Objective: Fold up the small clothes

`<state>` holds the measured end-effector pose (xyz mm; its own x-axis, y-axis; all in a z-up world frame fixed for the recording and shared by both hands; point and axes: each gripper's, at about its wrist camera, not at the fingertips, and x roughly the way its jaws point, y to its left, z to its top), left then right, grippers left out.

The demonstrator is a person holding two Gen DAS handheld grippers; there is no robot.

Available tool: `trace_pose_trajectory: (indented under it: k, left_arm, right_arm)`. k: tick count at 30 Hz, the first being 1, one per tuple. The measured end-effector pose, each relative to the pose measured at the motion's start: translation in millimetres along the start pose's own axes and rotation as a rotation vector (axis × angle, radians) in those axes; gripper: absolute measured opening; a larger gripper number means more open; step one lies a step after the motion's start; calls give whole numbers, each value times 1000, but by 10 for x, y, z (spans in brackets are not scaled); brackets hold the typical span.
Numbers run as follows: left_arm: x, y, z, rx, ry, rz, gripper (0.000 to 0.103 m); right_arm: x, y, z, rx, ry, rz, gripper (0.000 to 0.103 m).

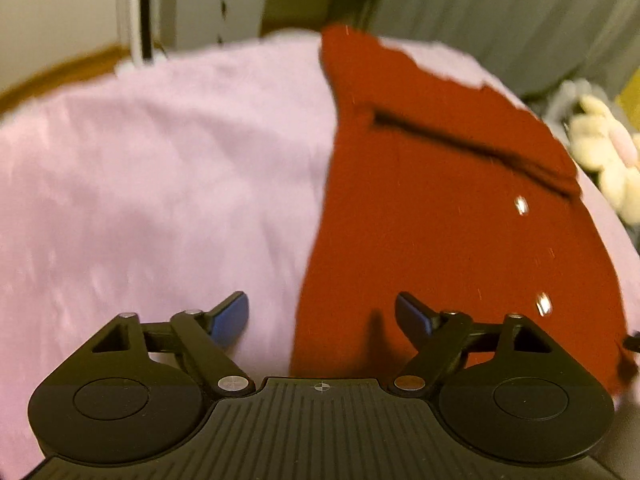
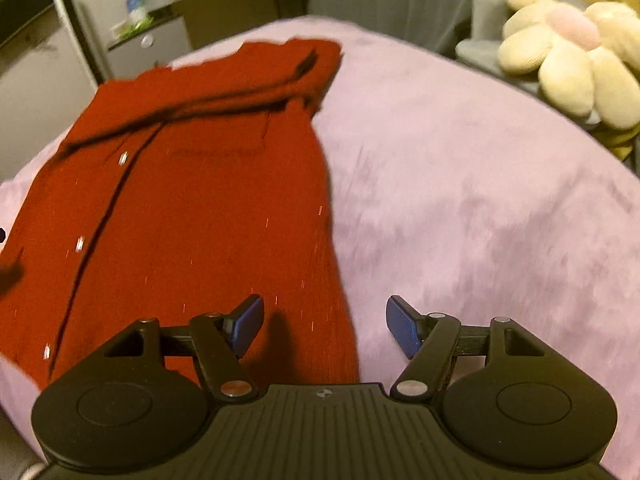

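Note:
A red knitted cardigan with small shiny buttons lies flat on a pink fuzzy blanket, a sleeve folded across its far part. My left gripper hovers over the cardigan's near left edge, open, with nothing between its blue pads. In the right wrist view the same cardigan fills the left half. My right gripper hangs over its near right edge, open and empty, one pad above red cloth and the other above the blanket.
A cream flower-shaped plush rests on grey cloth past the blanket's right side; the plush also shows in the left wrist view. White cabinets and a shelf stand behind. A grey curtain hangs at the back.

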<state>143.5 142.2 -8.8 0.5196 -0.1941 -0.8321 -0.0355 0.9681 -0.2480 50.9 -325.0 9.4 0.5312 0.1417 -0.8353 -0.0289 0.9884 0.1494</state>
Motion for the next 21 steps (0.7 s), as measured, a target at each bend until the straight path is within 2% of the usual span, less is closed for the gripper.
trace_pose_trajectory:
  k: [1,2,3,6,9,12,13,14,16,17,19,21]
  left_arm:
    - [23,24,-34,-7,45,-36,79]
    - [49,33,-65,-6,78,-58,72]
    - [75,19,-94,11,97,-57,68]
    - [110,-67,-114,88,113,-26,67]
    - [100,-99,-101,89,136,-39,64]
    - [98,-102,-141,85,175,-92,58]
    - [85,-94,-153,90,183,-95,52]
    - [75,-79,-167,89,195,-100,43]
    - [55,-23,-184,77,217,-126,30]
    - [59,-2,-187,75,220,-142,25]
    - [35,10,-212,89,217,-173,24]
    - [0,36,-236,79,218,-211,23]
  right_arm:
    - [3,-16,-29,3,16,16,68]
    - [13,-30,-48,6,35,28,68]
    - [14,-24,-64,8,45,35,68]
    - [29,13,-59,-7,68,43,67]
    - [67,9,-48,-6,88,41,62]
    - [80,8,-53,-11,97,62,49]
    - [78,24,-65,-28,94,68,41]
    - [69,37,-72,-45,91,77,28]
    - [60,45,-82,-66,85,106,18]
    - [58,44,-79,-67,85,114,18]
    - [67,12,-57,-40,93,135,19]
    - [97,-37,-27,10,115,158,25]
